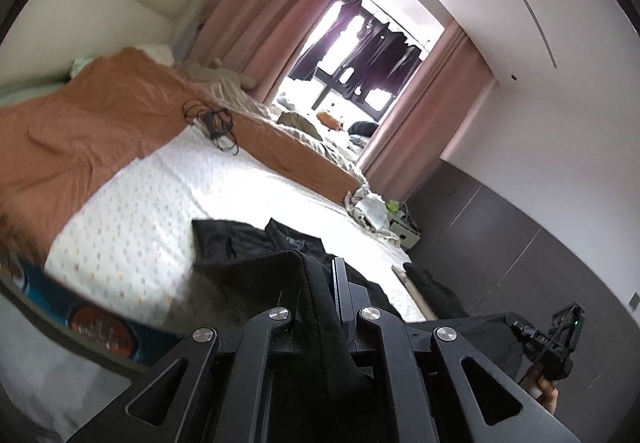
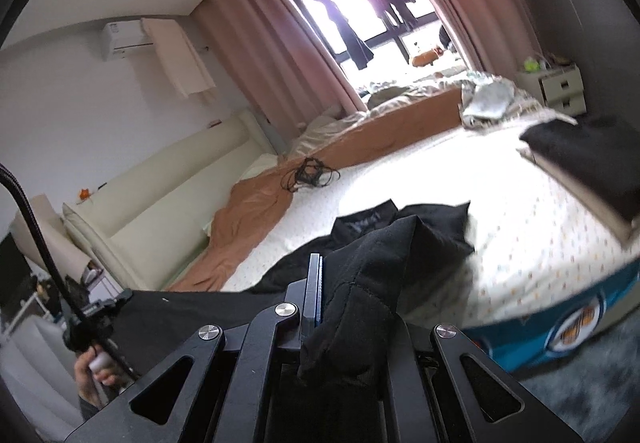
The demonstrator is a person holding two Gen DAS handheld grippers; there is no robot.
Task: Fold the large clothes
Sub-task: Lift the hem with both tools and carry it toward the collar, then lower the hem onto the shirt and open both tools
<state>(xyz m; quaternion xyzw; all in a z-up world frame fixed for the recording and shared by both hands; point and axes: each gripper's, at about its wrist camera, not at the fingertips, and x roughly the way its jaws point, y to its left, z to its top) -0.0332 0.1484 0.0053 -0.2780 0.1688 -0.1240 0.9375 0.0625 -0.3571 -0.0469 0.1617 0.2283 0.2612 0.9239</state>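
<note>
While both ends of the black garment (image 2: 404, 243) hang lifted above the near edge of the bed (image 1: 248, 187), seems to be the carrying or spreading step of the fold, not yet the fold itself. Left hand-held gripper (image 1: 320, 283) closed tight on a thick fold of the black cloth, fabric filling the gap between the fingers and falling back over the mechanism. Right hand-held gripper (image 2: 340, 283) likewise clamped on a bunched edge, only one blue-edged finger (image 2: 314, 291) visible beside the cloth, the other hidden under it. Held at two separated points probably to stretch the edge between them, so that the piece can go down flat; a taut black span visible low and left in the right wrist view, reaching toward the other gripper. Rest of the garment lying crumpled on the white patterned sheet (image 2: 520, 227), just beyond the fingers. Further away, an orange blanket (image 1: 100, 115) with a tangle of black cable (image 1: 214, 123) on its edge, well apart from the work. Another dark folded piece (image 2: 592, 155) at the far right of the bed, perhaps already finished. Pink curtains (image 1: 256, 15) and the window with hanging clothes at the far end. Next move likely needing an even pull, since the middle looks bunched.
</note>
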